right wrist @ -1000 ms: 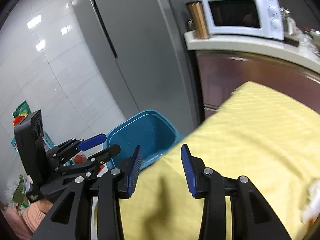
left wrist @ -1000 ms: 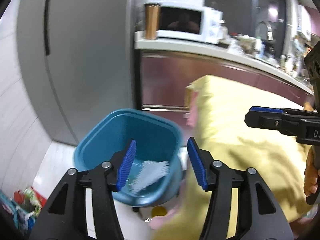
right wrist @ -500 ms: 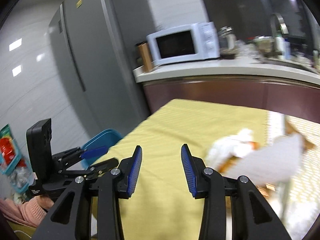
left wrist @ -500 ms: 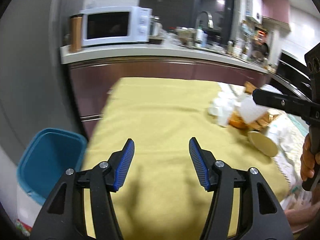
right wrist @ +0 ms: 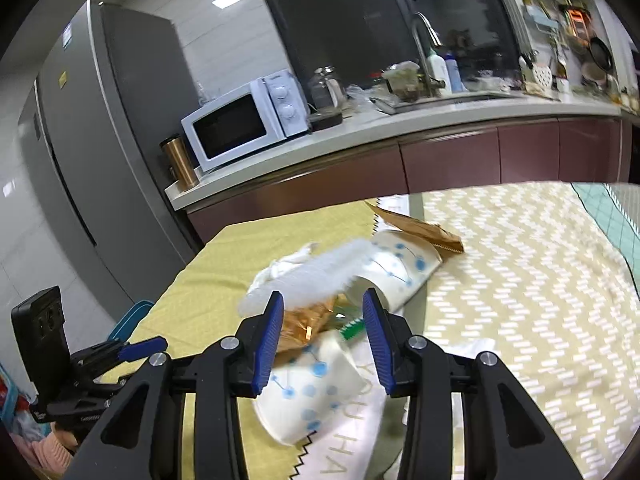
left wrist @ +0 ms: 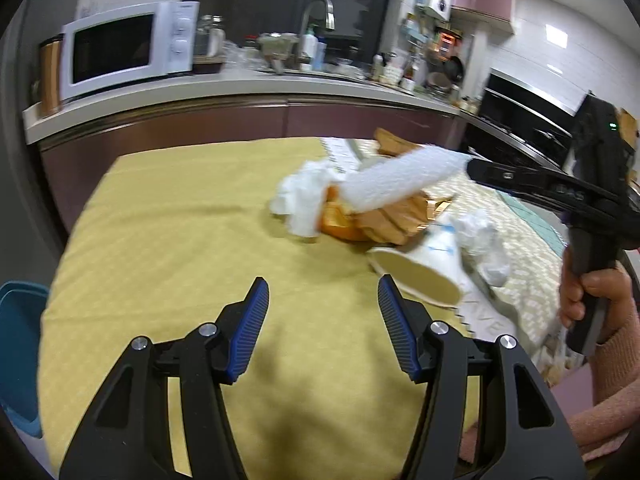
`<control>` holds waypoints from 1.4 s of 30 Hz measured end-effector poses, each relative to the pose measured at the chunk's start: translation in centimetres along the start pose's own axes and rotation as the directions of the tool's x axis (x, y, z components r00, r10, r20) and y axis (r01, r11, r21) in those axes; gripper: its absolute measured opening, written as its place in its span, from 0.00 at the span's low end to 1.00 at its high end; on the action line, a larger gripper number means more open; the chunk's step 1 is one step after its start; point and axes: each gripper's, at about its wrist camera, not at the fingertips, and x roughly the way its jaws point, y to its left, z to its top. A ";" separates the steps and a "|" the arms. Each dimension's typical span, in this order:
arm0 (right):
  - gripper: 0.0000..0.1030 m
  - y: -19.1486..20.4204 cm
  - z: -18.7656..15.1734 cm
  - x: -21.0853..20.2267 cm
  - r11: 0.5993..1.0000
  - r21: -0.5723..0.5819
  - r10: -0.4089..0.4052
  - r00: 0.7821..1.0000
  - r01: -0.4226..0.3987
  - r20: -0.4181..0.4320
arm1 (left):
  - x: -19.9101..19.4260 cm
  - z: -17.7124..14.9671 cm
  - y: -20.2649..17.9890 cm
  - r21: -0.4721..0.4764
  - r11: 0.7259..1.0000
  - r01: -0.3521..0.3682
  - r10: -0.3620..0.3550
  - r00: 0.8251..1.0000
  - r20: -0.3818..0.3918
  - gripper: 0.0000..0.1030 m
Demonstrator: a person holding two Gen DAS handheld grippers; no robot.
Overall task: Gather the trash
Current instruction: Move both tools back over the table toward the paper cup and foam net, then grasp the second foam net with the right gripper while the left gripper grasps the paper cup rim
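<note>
Left wrist view: left claw [left wrist: 320, 284] spread wide, nothing between the pads, hovering over bare yellow tablecloth [left wrist: 180, 240]. Ahead and to its right, a tipped paper cup [left wrist: 420, 268], mouth turned toward the claw; beyond that, a crumpled tissue [left wrist: 304, 196], orange peel [left wrist: 340, 226] and brown paper [left wrist: 396, 220] heaped together. Far down to the left, only the edge of the blue bin [left wrist: 16, 344].

Right claw [right wrist: 322, 300] likewise spread, gripping nothing, poised right over the heap with a second paper cup [right wrist: 312, 384] lying just under its tips. Ahead of its left pad, a blurred white strip [right wrist: 320, 272]; touching that claw's tip or not, cannot tell.

Likely trouble: closing on a cup lying on its side could crush it or squirt it sideways off the cloth. Pinching into the tangle could drag tissue, peel and paper along, then shed them on the way to the bin. Could also collide, with both claws converging on one small pile. Bin well off to the left, so a loose pinch risks a drop onto the floor.

Against a second ago: then, left claw aimed into the bin, with a pale scrap inside it; now swung round to the table. Right claw then over plain cloth, now above the trash. Half a second ago, heap farther off in both views.
</note>
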 end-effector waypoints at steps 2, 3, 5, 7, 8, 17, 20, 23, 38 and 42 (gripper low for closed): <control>0.38 -0.6 -0.5 0.0 1.000 0.011 0.008 1.000 -0.008 -0.007 | 0.5 0.1 -1.0 0.006 0.999 0.039 -0.039 0.999 -0.014 0.55; 0.38 -0.6 -0.7 0.0 1.000 0.014 0.011 1.000 -0.011 -0.010 | 0.9 0.2 -1.6 0.005 0.998 0.063 -0.063 0.998 -0.026 0.55; 0.38 -1.0 -0.7 0.2 0.999 0.026 0.027 1.000 -0.027 -0.013 | 1.5 0.0 -2.2 0.000 0.995 0.101 -0.101 0.994 -0.044 0.57; 0.38 -1.2 -0.8 0.1 0.999 0.030 0.036 0.999 -0.035 -0.011 | 2.3 0.1 -2.8 -0.008 0.991 0.131 -0.131 0.989 -0.062 0.57; 0.38 -1.2 -0.7 0.1 0.998 0.035 0.045 0.999 -0.045 -0.010 | 2.7 0.1 -3.0 -0.011 0.989 0.145 -0.146 0.987 -0.072 0.57; 0.47 -0.7 0.5 1.3 0.991 0.051 0.121 0.993 -0.121 0.001 | 7.2 0.5 -5.2 -0.080 0.966 0.246 -0.257 0.952 -0.165 0.55; 0.47 -0.5 0.8 2.3 0.988 0.068 0.139 0.990 -0.138 -0.006 | 8.6 0.7 -5.6 -0.113 0.956 0.271 -0.288 0.940 -0.184 0.52; 0.46 -0.7 1.0 3.0 0.981 0.098 0.168 0.986 -0.166 -0.009 | 9.5 1.0 -5.7 -0.148 0.946 0.290 -0.314 0.931 -0.187 0.45; 0.13 -0.5 1.3 2.3 0.972 0.105 0.208 0.978 -0.209 0.020 | 7.9 1.4 -4.3 -0.175 0.929 0.326 -0.353 0.924 -0.149 0.09; 0.13 0.1 1.5 2.2 0.970 0.096 0.222 0.975 -0.223 0.024 | 6.2 1.0 -3.4 -0.153 0.945 0.289 -0.311 0.938 -0.151 0.07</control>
